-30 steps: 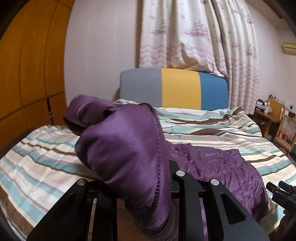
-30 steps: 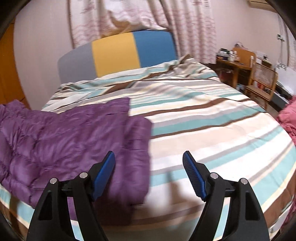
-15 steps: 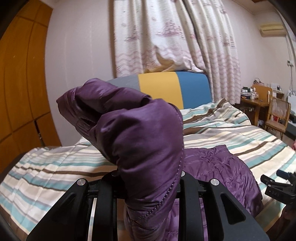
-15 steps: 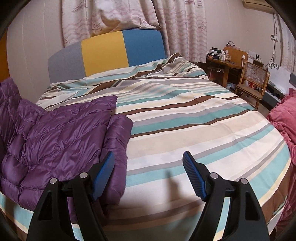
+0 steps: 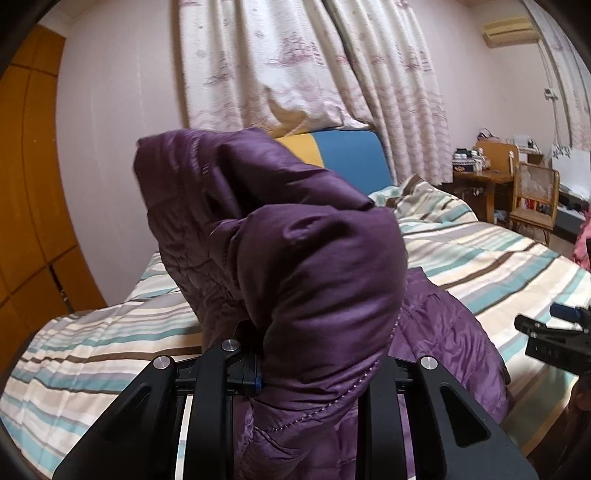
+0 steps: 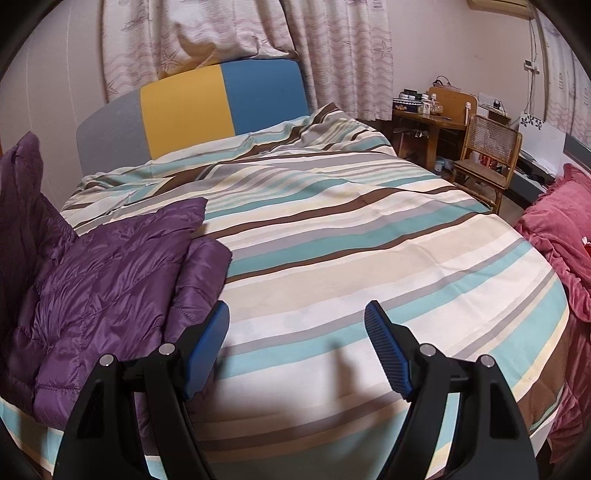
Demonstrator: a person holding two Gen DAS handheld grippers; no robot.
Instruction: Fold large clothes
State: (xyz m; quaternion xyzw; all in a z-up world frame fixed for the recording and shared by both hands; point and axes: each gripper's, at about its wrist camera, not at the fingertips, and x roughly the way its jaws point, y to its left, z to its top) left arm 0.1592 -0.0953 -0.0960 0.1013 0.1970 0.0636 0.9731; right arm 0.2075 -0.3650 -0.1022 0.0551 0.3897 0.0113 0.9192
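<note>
A purple quilted down jacket (image 6: 107, 266) lies on the striped bed (image 6: 351, 236) near its front left edge. My left gripper (image 5: 295, 373) is shut on a bunched part of the jacket (image 5: 295, 258) and holds it raised above the bed; its fingertips are hidden by the fabric. The rest of the jacket (image 5: 447, 332) hangs down to the bed. My right gripper (image 6: 295, 332) is open and empty, hovering above the bed just right of the jacket. It also shows at the right edge of the left wrist view (image 5: 554, 332).
A headboard (image 6: 221, 107) in grey, yellow and blue stands at the bed's far end under curtains (image 6: 258, 33). A wooden desk (image 6: 432, 122) and chair (image 6: 487, 162) stand at the far right. A pink blanket (image 6: 557, 236) lies right of the bed. Wooden wardrobe doors (image 5: 26, 184) are at left.
My left gripper has lifted the held jacket part higher and swung to the right. My right gripper has stayed open and drawn back a little from the jacket.
</note>
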